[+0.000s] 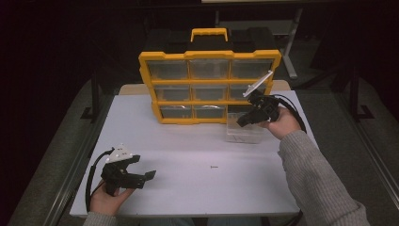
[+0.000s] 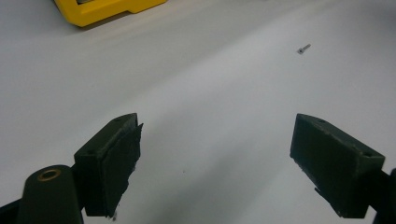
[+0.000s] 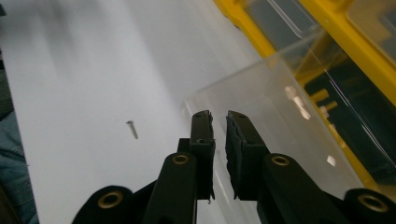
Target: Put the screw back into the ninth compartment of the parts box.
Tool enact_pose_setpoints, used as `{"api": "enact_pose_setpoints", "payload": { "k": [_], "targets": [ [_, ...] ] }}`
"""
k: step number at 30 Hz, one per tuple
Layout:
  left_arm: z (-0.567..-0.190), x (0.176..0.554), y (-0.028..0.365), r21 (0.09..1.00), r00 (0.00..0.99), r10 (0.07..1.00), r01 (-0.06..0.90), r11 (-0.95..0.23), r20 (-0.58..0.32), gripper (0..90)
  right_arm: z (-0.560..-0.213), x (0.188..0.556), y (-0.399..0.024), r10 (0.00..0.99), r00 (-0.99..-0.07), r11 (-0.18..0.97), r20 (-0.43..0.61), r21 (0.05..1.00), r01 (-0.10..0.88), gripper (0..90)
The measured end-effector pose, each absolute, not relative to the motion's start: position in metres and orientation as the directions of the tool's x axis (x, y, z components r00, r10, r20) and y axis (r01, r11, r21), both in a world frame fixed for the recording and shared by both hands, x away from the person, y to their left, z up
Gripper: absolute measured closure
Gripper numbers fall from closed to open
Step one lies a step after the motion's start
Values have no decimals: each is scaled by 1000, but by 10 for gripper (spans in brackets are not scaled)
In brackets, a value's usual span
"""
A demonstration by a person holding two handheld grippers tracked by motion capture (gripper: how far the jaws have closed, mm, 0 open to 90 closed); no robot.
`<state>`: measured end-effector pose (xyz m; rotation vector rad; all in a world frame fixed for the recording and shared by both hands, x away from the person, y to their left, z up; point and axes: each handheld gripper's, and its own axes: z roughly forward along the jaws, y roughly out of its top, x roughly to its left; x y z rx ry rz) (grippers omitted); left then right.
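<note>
A yellow organizer (image 1: 210, 56) with clear drawers stands upright at the back of the white table (image 1: 188, 141). One clear drawer (image 1: 244, 134) sits out on the table in front of the organizer's lower right slot. My right gripper (image 1: 241, 123) is shut on that drawer's (image 3: 280, 93) near wall, its jaws (image 3: 219, 116) almost touching. A small screw (image 1: 214, 166) lies loose on the table's middle front. My left gripper (image 1: 145, 167) hovers open at the front left, nothing between its jaws (image 2: 217, 140). The screw (image 2: 303, 48) lies ahead of it to the right.
The organizer (image 2: 107, 9) has a black back and a yellow carry handle (image 1: 209, 34). Its lower right slot (image 1: 237, 109) is dark and open. The screw (image 3: 132, 129) lies left of the right jaws. The floor around the table is dark.
</note>
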<state>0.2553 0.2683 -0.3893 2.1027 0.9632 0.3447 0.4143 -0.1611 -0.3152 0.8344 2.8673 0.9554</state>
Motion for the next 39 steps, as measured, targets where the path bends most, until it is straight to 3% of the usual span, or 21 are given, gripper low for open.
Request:
{"api": "enact_pose_setpoints", "payload": {
  "k": [15,39],
  "targets": [
    [-389,255,269,754,672,737,521,-400,-73,156,-319,391,-133,381,-914,723,142,570,390,727],
    [-389,255,269,752,674,735,520,-404,-71,156,-380,369,-94,324,-926,764,195,523,378,660]
  ]
}}
